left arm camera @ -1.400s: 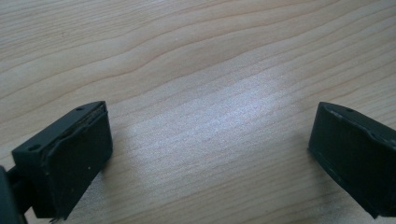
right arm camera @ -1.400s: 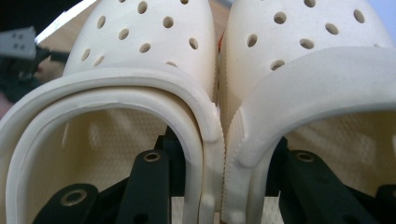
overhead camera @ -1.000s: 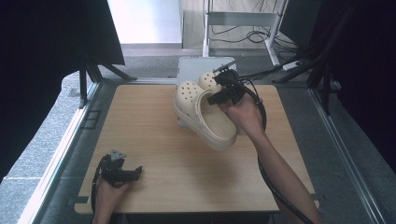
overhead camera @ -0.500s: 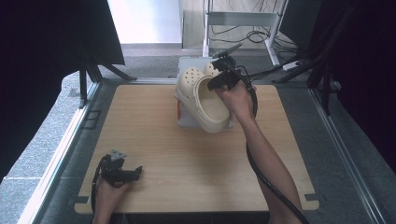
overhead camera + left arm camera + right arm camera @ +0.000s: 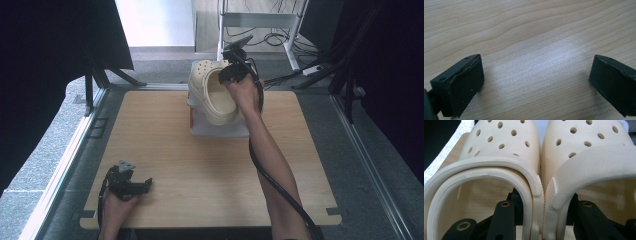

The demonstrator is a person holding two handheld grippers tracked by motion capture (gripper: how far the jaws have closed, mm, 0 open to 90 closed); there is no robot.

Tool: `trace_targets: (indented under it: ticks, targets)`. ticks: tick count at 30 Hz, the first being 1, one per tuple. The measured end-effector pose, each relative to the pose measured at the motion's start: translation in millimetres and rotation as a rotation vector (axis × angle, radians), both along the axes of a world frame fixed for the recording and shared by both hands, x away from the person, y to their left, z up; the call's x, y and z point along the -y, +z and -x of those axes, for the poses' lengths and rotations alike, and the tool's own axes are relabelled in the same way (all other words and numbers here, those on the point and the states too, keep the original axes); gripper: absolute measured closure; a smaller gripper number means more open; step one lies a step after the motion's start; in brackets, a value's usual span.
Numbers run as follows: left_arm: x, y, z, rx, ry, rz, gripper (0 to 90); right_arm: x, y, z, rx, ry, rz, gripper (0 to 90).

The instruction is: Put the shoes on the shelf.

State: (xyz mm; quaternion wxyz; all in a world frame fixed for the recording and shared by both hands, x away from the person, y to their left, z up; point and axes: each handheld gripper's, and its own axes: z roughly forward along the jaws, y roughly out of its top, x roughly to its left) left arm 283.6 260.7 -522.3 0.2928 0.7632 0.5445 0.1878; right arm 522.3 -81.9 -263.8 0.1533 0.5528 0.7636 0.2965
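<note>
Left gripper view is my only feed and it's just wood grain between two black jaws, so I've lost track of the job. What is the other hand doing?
Observer: The right gripper holds a pair of cream clogs above a clear plastic box at the table's far edge.
Operator: How are the clogs gripped?
Observer: In the right gripper view, one jaw sits inside each clog, pinching their two inner walls together.
Operator: And where is my gripper?
Observer: The left gripper rests on the table at the near left corner, jaws open, apart from the box.
</note>
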Motion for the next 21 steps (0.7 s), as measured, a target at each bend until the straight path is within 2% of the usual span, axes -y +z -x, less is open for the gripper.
trace_targets:
  ticks: [5,13,21]
  targets:
    - [0.0,-0.1,0.0,0.001,0.001,0.0,0.0,-6.3,0.5,-15.5,0.007,-0.058,0.016,64.6]
    - [0.0,-0.1,0.0,0.001,0.0,0.0,0.0,-10.8,-3.2,-40.2,0.013,-0.155,-0.006,64.6]
    - [-0.2,0.0,0.0,0.0,-0.002,-0.002,0.0,-12.7,-9.8,-62.8,0.0,-0.192,-0.024,64.5]
